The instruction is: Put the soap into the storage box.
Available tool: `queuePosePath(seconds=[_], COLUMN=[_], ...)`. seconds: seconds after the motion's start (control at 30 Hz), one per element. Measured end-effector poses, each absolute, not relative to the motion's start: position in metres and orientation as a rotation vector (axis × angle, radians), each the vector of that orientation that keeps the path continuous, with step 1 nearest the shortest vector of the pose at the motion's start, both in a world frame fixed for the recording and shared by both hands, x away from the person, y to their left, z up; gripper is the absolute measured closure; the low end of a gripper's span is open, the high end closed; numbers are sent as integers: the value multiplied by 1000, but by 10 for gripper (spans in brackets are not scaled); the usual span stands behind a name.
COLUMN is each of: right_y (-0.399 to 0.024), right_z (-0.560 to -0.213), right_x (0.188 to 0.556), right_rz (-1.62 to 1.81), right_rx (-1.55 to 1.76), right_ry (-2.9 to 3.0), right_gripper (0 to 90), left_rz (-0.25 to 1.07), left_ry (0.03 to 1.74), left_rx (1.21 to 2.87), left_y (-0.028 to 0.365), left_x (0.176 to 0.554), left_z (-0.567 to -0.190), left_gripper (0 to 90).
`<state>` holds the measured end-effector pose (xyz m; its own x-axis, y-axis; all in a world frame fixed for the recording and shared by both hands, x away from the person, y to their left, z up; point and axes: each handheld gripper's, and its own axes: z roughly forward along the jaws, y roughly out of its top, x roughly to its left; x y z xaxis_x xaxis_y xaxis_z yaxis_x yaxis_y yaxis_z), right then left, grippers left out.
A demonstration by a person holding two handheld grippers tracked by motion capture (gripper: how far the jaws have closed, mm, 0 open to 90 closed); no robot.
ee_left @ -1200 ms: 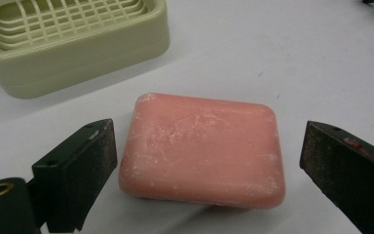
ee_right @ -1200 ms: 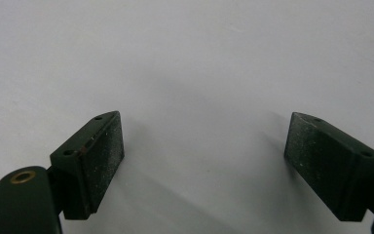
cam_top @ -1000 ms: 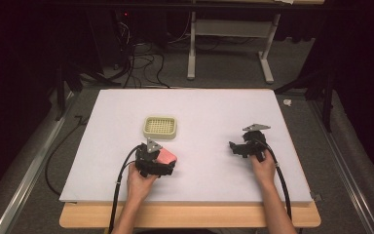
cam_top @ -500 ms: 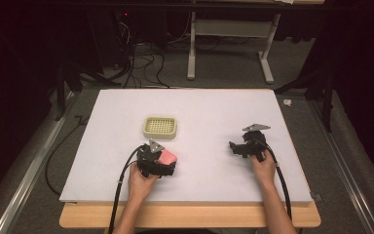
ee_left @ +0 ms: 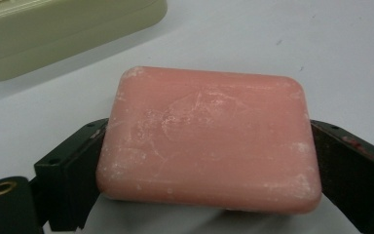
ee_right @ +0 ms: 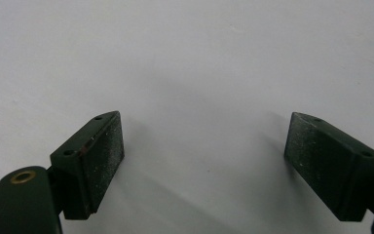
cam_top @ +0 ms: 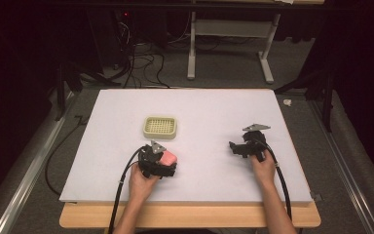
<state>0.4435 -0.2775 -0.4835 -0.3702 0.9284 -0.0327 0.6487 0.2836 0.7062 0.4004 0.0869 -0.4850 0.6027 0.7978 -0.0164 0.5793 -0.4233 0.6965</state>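
A pink soap bar (ee_left: 209, 141) lies flat between the two black jaws of my left gripper (ee_left: 208, 161), and the pads press against both of its short sides. From above, the soap bar (cam_top: 167, 158) and the left gripper (cam_top: 165, 165) sit near the table's front, just below a cream slotted soap dish (cam_top: 159, 126). That soap dish (ee_left: 53, 34) is empty and shows at the top left of the left gripper view. My right gripper (cam_top: 235, 148) rests at the right of the table. Its jaws stand wide apart over bare white surface, so the right gripper (ee_right: 204, 151) is open.
The white table top (cam_top: 204, 112) stretches out behind and between the two grippers. Its wooden front edge (cam_top: 190, 217) lies close to the hands. Cables trail from both grippers toward the person. A table frame and wires stand on the floor beyond the far edge.
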Motion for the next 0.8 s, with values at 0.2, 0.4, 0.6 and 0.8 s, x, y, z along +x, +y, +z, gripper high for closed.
queuePosePath(seconds=[0.2, 0.4, 0.6, 0.8], right_y=[-278, -278, -277, -277], right_z=[-483, -483, -483, -483], right_x=[444, 444, 443, 443], right_rz=[850, 850, 848, 848], right_rx=[1415, 1415, 1412, 1411], right_ry=[2118, 2118, 2117, 2116], right_gripper=[151, 151, 151, 151], left_rz=[429, 430, 436, 475], left_ry=[1066, 1064, 1066, 1067], left_rx=[2131, 2130, 2124, 2124], left_y=[91, 91, 91, 88], left_x=[398, 397, 396, 393], left_z=[-487, -487, -487, -486], left_gripper=[128, 133, 137, 137])
